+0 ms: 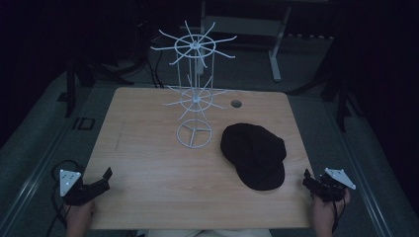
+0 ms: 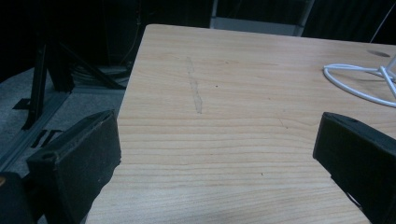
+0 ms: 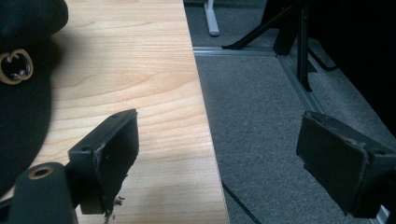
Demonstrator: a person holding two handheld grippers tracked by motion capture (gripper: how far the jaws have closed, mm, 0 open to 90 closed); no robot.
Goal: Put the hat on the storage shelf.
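Black cap and white wire rack on a wooden table, both grippers idle at the near corners.

The cap (image 1: 254, 154) lay right of the rack (image 1: 194, 94) on the table (image 1: 148, 158). The left gripper (image 1: 99, 181) and right gripper (image 1: 311, 182) each had jaws apart, holding nothing.

A pale wooden table (image 1: 148, 163) with a smooth, matt grain finish carries a faint grey scuff streak (image 2: 194, 88) toward its left edge. A white, thin metal-wire rack with a ring base (image 1: 194, 101) looks smooth and slightly glossy. A black cap of soft matt cloth (image 1: 254, 154) bears a shiny gold-coloured metal emblem (image 3: 15, 66). The floor is rough grey carpet (image 3: 261, 116).
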